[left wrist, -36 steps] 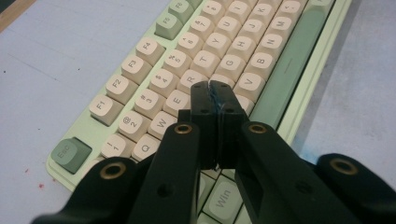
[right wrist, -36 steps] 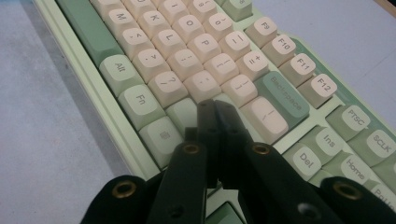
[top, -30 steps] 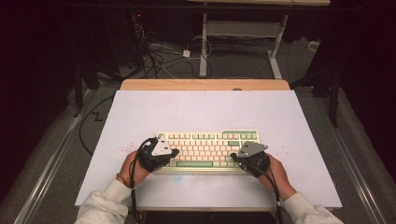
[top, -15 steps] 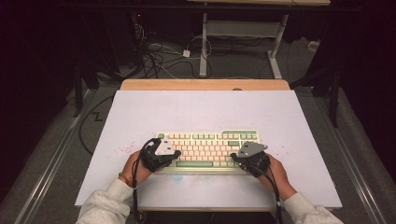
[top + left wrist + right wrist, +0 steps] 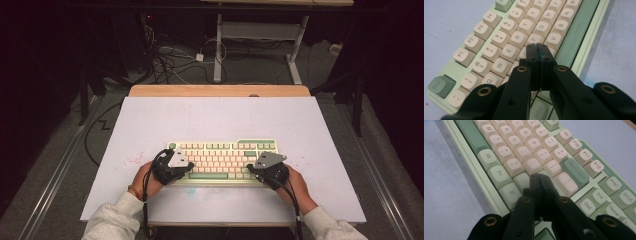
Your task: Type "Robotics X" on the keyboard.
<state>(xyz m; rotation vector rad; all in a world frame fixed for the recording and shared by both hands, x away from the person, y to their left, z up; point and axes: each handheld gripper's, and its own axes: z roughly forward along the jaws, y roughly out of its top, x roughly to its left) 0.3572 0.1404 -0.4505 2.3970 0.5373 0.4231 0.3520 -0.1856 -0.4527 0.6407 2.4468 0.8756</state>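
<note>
While both hands rest at the near side of the white worktop [image 5: 220, 120], a mint-green keyboard [image 5: 222, 159] with cream keycaps lies flat on it, closer to the person than to the far wooden edge. The left tool [image 5: 186, 168] sits over the keyboard's left end, its grey three-cornered plate on top, held by the left hand [image 5: 145, 180]. In the left gripper view this tool [image 5: 539, 50] has its two black jaws pressed together with nothing between them — the tips hover over the letter rows, just in front of the D and C keys, with the green space bar running off to the right. The right tool [image 5: 254, 170] sits over the keyboard's right end, gripped by the right hand [image 5: 295, 182]. In the right gripper view its jaws [image 5: 538, 180] are likewise pressed together and empty, their tips over the cream keys beside the Backspace key, near the Fn and Alt keys. Faint pink specks mark the worktop left of the keyboard. Cables [image 5: 165, 55] lie tangled on the floor beyond the worktop — dark there, little else legible.
</note>
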